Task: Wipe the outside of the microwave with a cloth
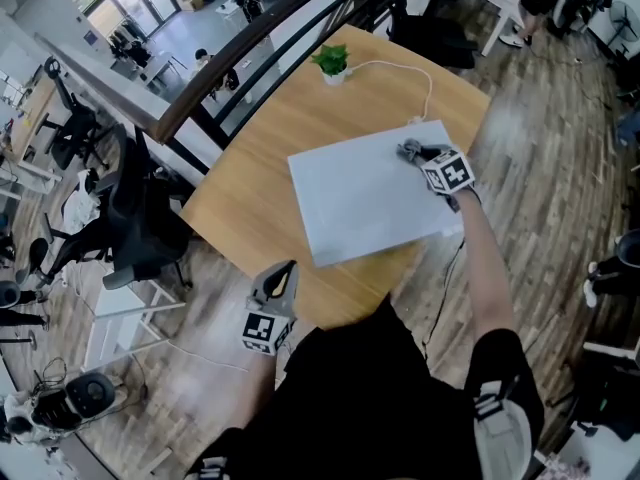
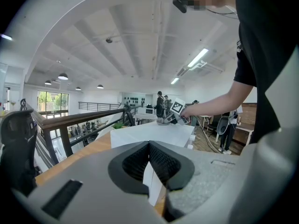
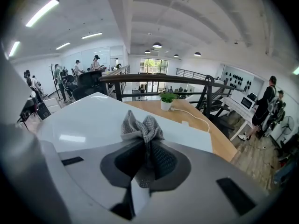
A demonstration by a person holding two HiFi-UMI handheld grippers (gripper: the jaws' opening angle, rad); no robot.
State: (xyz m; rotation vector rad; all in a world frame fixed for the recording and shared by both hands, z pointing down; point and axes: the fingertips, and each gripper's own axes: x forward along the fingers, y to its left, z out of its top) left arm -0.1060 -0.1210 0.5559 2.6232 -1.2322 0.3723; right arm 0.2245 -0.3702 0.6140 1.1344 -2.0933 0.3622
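**Wipe in hand on the top panel**

Lower left of the head view: left gripper [image 1: 287,270] at the counter [image 1: 250,158] edge, fingers clenched on nothing. Centre: microwave [image 1: 365,198] — a white, glossy box. Upper right, on its top: right gripper [image 1: 412,152] pinches a bunched grey cloth [image 3: 142,125] — next, probably strokes across, then the sides.

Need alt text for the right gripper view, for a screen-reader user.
The right gripper has its jaws shut on a bunched grey cloth, held over the top of the white microwave. Beyond is a wooden table with a small potted plant and a white cable.
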